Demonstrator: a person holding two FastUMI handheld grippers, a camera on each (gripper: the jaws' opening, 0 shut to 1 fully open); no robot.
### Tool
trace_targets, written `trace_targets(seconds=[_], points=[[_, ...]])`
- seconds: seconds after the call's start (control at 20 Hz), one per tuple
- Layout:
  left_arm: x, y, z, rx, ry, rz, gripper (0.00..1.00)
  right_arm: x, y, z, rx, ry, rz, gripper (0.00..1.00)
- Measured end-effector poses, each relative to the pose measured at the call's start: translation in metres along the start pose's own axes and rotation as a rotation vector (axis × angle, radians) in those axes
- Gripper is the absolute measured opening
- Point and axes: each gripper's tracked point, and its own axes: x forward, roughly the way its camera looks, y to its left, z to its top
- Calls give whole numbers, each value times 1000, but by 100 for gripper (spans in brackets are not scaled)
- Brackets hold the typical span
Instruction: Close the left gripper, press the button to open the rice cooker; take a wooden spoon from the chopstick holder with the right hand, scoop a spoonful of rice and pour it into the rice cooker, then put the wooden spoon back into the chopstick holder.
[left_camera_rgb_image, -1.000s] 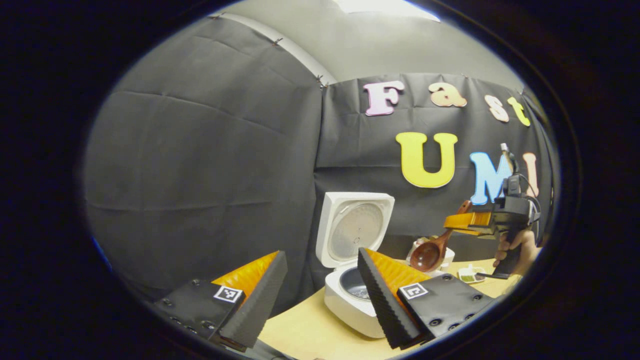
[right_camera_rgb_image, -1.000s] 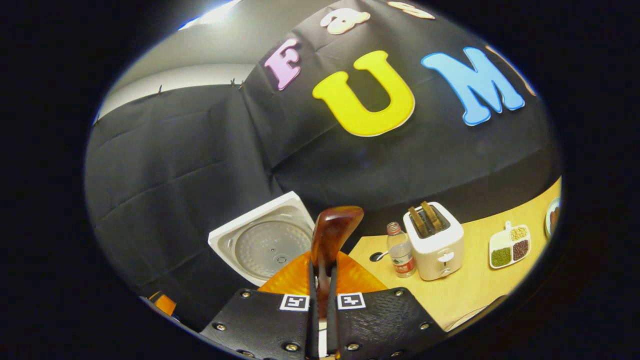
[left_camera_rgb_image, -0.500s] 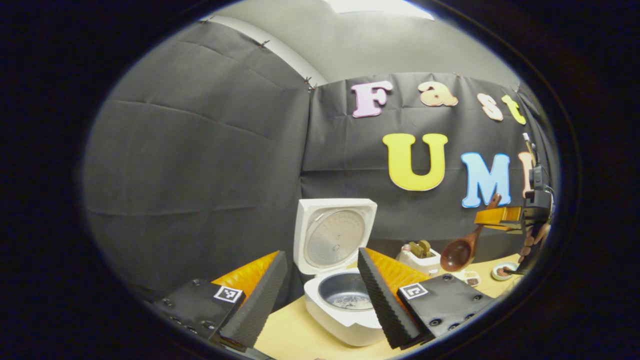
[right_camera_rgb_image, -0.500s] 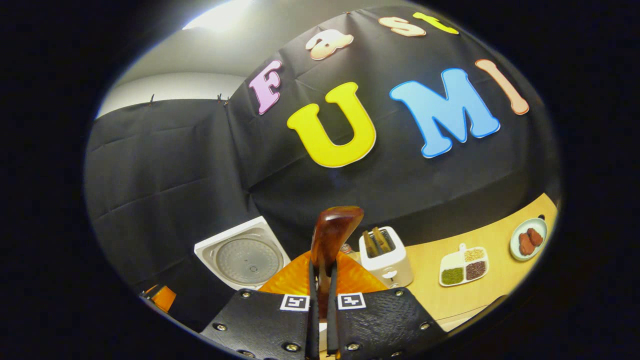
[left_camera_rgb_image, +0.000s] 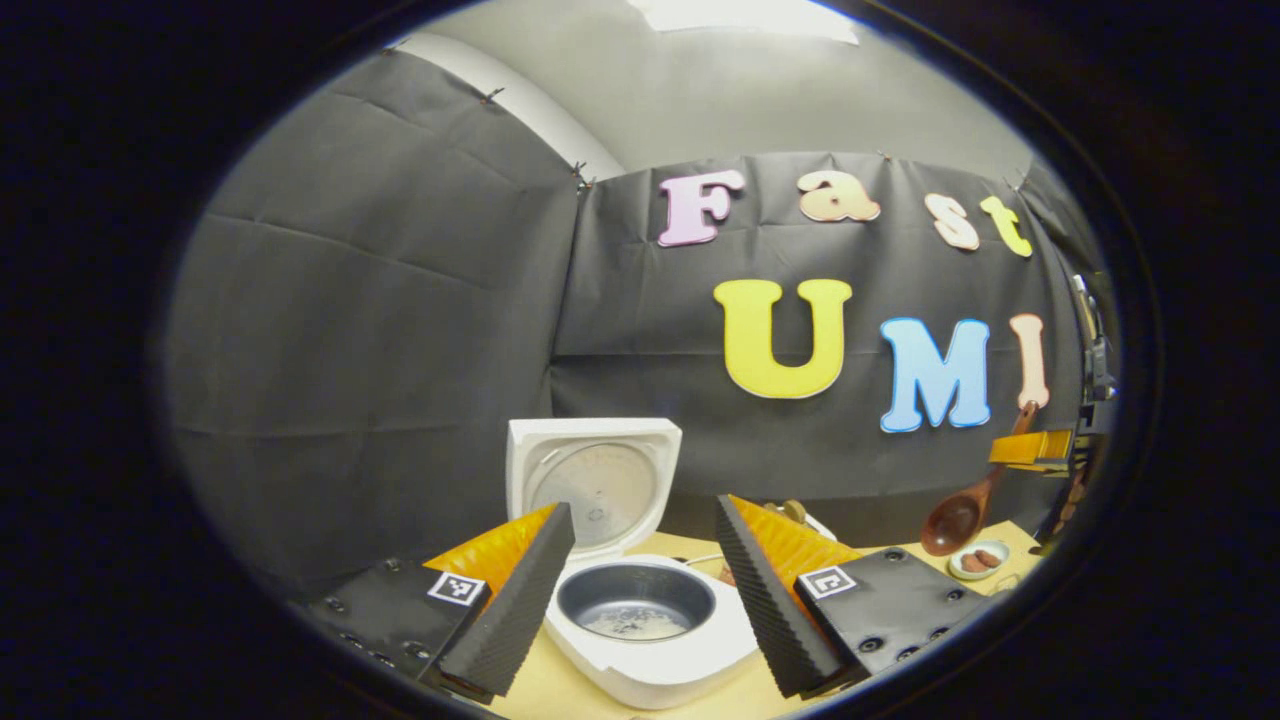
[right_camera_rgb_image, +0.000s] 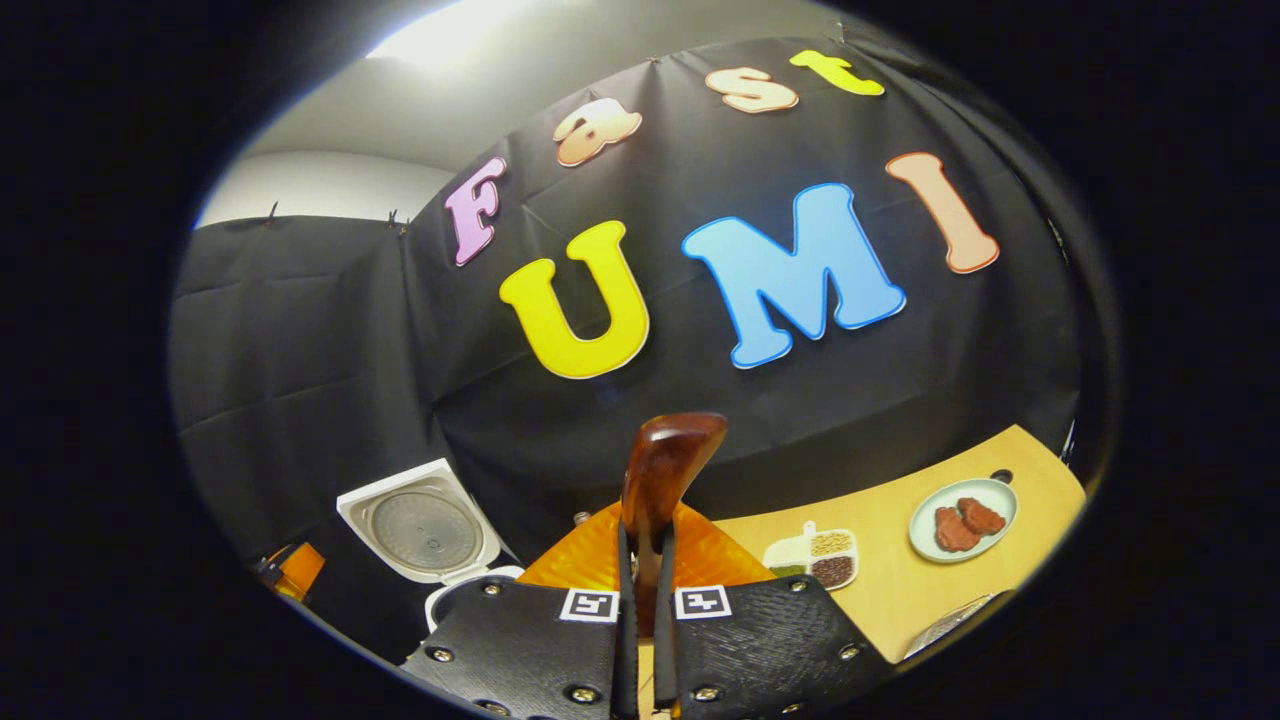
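Note:
The white rice cooker (left_camera_rgb_image: 650, 660) stands open, its lid (left_camera_rgb_image: 595, 480) upright and a little rice in the dark inner pot (left_camera_rgb_image: 636, 604). It lies just beyond my left gripper (left_camera_rgb_image: 640, 507), whose fingers are spread open with nothing between them. At the far right my right gripper (left_camera_rgb_image: 1032, 448) hangs above the table, shut on the handle of the wooden spoon (left_camera_rgb_image: 955, 520), with the bowl drooping down to the left. In the right gripper view the spoon handle (right_camera_rgb_image: 662, 470) sticks up between the shut fingers of the right gripper (right_camera_rgb_image: 645, 535), and the cooker lid (right_camera_rgb_image: 420, 520) sits at lower left.
A small plate of brown pieces (right_camera_rgb_image: 962, 518) and a divided dish of grains (right_camera_rgb_image: 815, 555) rest on the wooden table (right_camera_rgb_image: 900, 590). The plate (left_camera_rgb_image: 978, 560) lies below the spoon bowl. A toaster top (left_camera_rgb_image: 795, 512) peeks over my left gripper's right finger.
The right gripper has carried the spoon to the right, away from the cooker. My left view has swung so the cooker now sits between its fingers. The toaster left the right view.

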Motion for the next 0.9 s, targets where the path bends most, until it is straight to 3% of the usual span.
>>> trace_targets(seconds=[0.45, 0.9], points=[[-1, -84, 14, -21, -16, -92, 98, -60, -98, 26, -58, -44, -156, 6], [-13, -133, 22, 12, -23, -152, 97, -102, -180, -3, -67, 11, -301, 6]])
